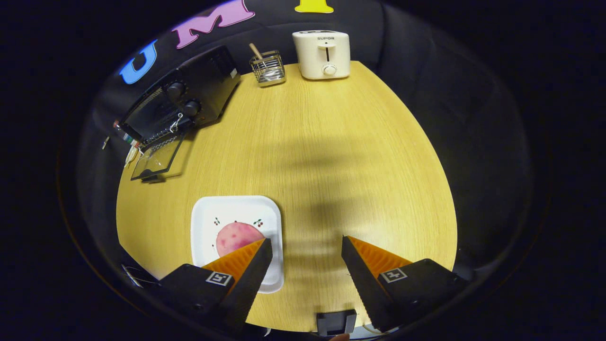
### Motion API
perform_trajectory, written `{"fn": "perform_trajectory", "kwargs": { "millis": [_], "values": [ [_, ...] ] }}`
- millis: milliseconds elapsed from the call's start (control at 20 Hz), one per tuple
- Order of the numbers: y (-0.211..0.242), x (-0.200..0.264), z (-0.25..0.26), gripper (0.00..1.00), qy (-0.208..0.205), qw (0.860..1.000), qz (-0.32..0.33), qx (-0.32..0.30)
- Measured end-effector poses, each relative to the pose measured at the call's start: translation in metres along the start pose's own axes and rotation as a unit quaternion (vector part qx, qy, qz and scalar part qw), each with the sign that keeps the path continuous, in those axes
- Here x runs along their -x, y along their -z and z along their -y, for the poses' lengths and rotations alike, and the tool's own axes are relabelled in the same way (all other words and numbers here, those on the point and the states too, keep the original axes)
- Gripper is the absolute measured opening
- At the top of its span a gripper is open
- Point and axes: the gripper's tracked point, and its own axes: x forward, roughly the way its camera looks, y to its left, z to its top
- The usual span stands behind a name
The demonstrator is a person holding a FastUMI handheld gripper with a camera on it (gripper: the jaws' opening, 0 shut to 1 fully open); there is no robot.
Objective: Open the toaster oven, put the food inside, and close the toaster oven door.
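Tool (307, 246): fingers spread wide, holding nothing — bare table shows between them.
Table (331, 156): round, pale wood, carries everything here.
Plate (208, 222): white, square with rounded corners, just ahead of the left finger, which overlaps its near corner.
Food (234, 237): a pinkish round piece with darker spots, lying on the plate — partly hidden by the left fingertip.
Oven (189, 102): black, at the far left of the table, two knobs on its front; door (158, 156) hangs open and down toward the table, glass facing up.
Toaster (322, 54): cream, at the far edge, well beyond the fingers.
Basket (268, 68): small wire rack between oven and toaster, a wooden handle sticking up from it.
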Motion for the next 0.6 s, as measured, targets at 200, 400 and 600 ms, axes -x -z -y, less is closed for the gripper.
{"fn": "perform_trajectory", "kwargs": {
  "millis": [200, 400, 600],
  "values": [
    [0.006, -0.011, -0.009, 0.97, -0.028, 0.999, -0.042, -0.014],
    [0.005, -0.019, -0.015, 0.91, -0.041, 0.996, -0.077, -0.031],
    [0.019, -0.023, -0.022, 0.50, -0.045, 0.991, -0.119, -0.032]
  ]
}}
